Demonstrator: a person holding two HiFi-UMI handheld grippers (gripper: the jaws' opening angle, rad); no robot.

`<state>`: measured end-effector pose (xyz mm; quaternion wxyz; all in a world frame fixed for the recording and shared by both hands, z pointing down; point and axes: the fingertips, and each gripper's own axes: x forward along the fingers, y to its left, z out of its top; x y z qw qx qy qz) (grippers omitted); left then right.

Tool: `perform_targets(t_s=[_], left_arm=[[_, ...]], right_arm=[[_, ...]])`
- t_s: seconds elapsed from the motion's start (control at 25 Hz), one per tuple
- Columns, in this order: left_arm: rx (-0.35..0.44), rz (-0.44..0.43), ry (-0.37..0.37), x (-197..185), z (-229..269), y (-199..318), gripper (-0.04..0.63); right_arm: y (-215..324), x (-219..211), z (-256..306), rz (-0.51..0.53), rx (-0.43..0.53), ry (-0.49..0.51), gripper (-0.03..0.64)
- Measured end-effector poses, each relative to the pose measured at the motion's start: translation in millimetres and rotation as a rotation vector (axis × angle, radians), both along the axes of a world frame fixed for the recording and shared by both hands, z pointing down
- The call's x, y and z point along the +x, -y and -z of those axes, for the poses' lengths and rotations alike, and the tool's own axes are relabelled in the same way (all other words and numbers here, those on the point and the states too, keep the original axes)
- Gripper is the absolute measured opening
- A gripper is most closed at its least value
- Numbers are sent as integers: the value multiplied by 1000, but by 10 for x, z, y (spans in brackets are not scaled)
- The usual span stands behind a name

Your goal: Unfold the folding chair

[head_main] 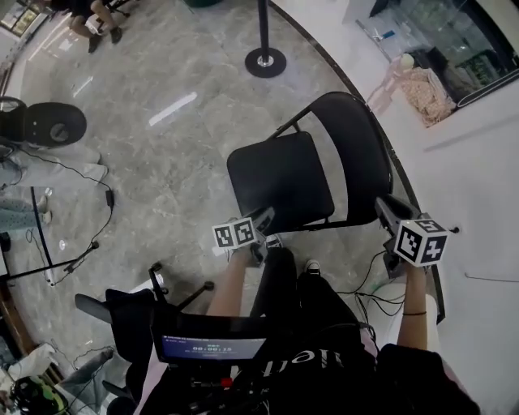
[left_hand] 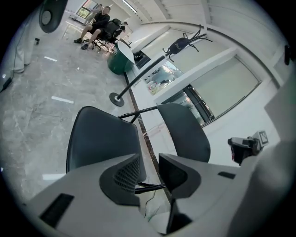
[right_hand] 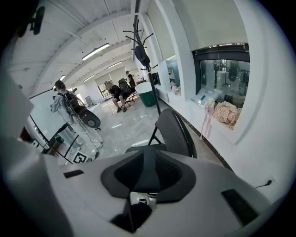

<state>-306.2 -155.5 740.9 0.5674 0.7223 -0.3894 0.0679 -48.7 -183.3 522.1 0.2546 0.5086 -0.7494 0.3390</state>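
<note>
The black folding chair stands opened out on the marble floor, its seat (head_main: 280, 180) level and its backrest (head_main: 361, 142) upright behind it. My left gripper (head_main: 264, 219) hovers just off the seat's front edge, touching nothing. A gap shows between its fingers and nothing is in it; beyond the gap lie the seat (left_hand: 101, 139) and backrest (left_hand: 182, 132). My right gripper (head_main: 388, 212) hangs beside the chair's right side, clear of the backrest (right_hand: 173, 132). Its fingers (right_hand: 145, 173) meet in the middle and hold nothing.
A stanchion base (head_main: 265, 61) stands beyond the chair. The curved white wall ledge (head_main: 454, 186) runs along the right with a pink bundle (head_main: 422, 91). Cables (head_main: 89, 174) and a round black object (head_main: 53, 124) lie at left. People sit far off (head_main: 97, 20). My own legs (head_main: 280, 280) are below.
</note>
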Motion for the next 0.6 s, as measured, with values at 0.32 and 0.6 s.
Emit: perform_targets(t_s=[0.32,0.6], left_arm=[[47,115,-11,322,477,-480,118],[112,212,-26,664,900,-1050,46]], right_arm=[[-649,-38,-45,100,-46,63,29],[-1339,-18,31,230,-63,89,21]])
